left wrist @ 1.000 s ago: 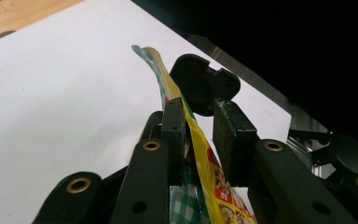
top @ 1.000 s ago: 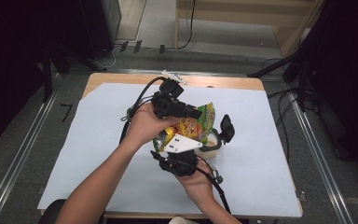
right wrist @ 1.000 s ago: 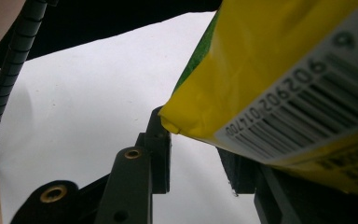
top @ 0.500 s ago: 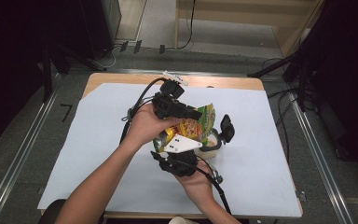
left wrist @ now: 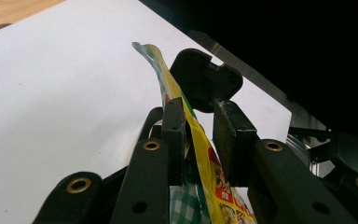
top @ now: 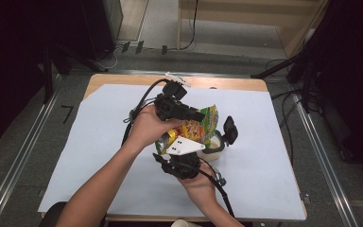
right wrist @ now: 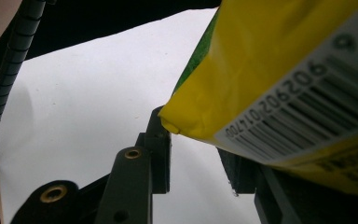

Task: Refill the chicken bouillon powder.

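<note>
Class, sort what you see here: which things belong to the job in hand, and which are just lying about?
In the job:
- snack bag, between the jaws of the left gripper
- right gripper, at the bag's lower corner
- probably the white bowl beneath the bag

Lying about:
- black object beside the bowl
- white sheet on the table
- floor cables

High view overhead from the person's side, facing forward and down on the white table cover [top: 99, 156], both gripper views close-up along their jaws, all sharing the snack bag [top: 199, 126].
</note>
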A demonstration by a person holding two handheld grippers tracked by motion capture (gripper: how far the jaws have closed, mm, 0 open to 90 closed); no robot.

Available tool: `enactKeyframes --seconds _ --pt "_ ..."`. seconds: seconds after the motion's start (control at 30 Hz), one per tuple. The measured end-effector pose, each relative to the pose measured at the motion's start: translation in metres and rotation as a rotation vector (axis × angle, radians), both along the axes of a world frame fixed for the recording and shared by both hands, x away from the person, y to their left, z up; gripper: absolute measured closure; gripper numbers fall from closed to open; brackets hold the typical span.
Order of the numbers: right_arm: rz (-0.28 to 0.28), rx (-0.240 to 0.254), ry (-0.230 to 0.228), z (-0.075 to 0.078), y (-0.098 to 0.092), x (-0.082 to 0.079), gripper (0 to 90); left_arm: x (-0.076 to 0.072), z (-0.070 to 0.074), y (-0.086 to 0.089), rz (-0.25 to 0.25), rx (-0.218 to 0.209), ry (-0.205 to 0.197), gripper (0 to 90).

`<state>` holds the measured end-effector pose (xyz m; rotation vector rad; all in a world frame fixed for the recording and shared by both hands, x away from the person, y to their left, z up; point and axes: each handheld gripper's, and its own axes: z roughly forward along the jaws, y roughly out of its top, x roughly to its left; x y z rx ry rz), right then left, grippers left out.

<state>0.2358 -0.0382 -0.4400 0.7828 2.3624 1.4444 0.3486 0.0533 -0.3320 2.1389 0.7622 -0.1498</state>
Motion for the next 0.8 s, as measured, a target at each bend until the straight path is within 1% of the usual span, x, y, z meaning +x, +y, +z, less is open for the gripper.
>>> enactKeyframes --seconds 0.17,0.2,0.23,0.3,0.33,0.37,0.43,0.6,0.63,0.67,0.7,0.8 --pt "0.001 -0.001 0.000 0.0000 0.0000 -0.0002 67.5 -0.0006 0.0004 -0.0003 -0.001 0.004 -0.004 75.0" --pt "0.001 -0.001 -0.003 -0.0001 -0.0001 0.0000 67.5 -0.0008 0.0003 -0.0005 -0.002 -0.001 -0.008 75.0" --pt "0.002 -0.001 -0.001 0.0000 -0.0001 -0.0002 67.4 -0.0013 0.0008 -0.0004 -0.001 -0.001 -0.015 75.0" --pt "0.000 -0.001 -0.008 0.0006 -0.0007 0.0003 67.3 -0.0043 0.0041 0.0001 0.011 -0.010 -0.055 75.5" --pt "0.000 -0.001 -0.008 0.0006 -0.0007 0.0003 67.3 -0.0043 0.0041 0.0001 0.011 -0.010 -0.055 75.6" --pt "-0.008 -0.003 -0.030 0.0028 -0.0018 0.0005 67.2 -0.0061 0.0074 0.0003 0.010 -0.022 -0.070 75.6" --pt "-0.006 -0.006 -0.028 0.0046 -0.0021 -0.0006 67.3 -0.0066 0.0081 0.0004 0.011 -0.023 -0.072 75.5" --pt "-0.002 -0.004 -0.029 0.0039 -0.0019 -0.0001 67.4 -0.0050 0.0062 -0.0003 0.011 -0.010 -0.055 75.5" --pt "-0.001 0.001 -0.014 0.0028 -0.0014 -0.0006 67.5 -0.0035 0.0038 -0.0014 0.005 0.006 -0.042 75.5" --pt "-0.001 0.001 -0.014 0.0028 -0.0014 -0.0006 67.5 -0.0035 0.0038 -0.0014 0.005 0.006 -0.042 75.5" --pt "-0.004 0.003 -0.002 0.0006 -0.0005 -0.0005 67.4 -0.0017 0.0011 -0.0018 0.001 0.001 -0.023 75.4" --pt "-0.004 0.002 0.000 0.0003 -0.0013 -0.0002 67.4 -0.0008 0.0007 -0.0016 0.004 -0.001 -0.019 75.5"
